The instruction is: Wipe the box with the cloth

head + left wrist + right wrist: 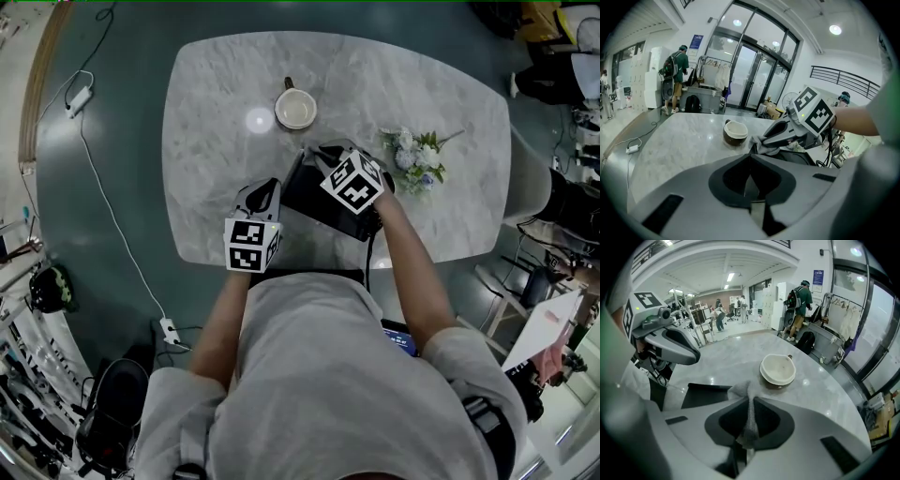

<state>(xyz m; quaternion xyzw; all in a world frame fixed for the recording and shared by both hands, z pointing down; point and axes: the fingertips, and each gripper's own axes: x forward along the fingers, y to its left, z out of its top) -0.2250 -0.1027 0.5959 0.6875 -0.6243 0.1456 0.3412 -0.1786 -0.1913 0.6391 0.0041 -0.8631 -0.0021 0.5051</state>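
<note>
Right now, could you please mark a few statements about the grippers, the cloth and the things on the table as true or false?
1. The right gripper is shut on the cloth. True.
2. The left gripper holds the cup. False: it is shut with nothing between its jaws, and the cup stands on the table.
3. The flowers lie on top of the box. False: they lie on the table beside the box, to its right in the head view.
4. The cup stands upright beyond the box. True.
</note>
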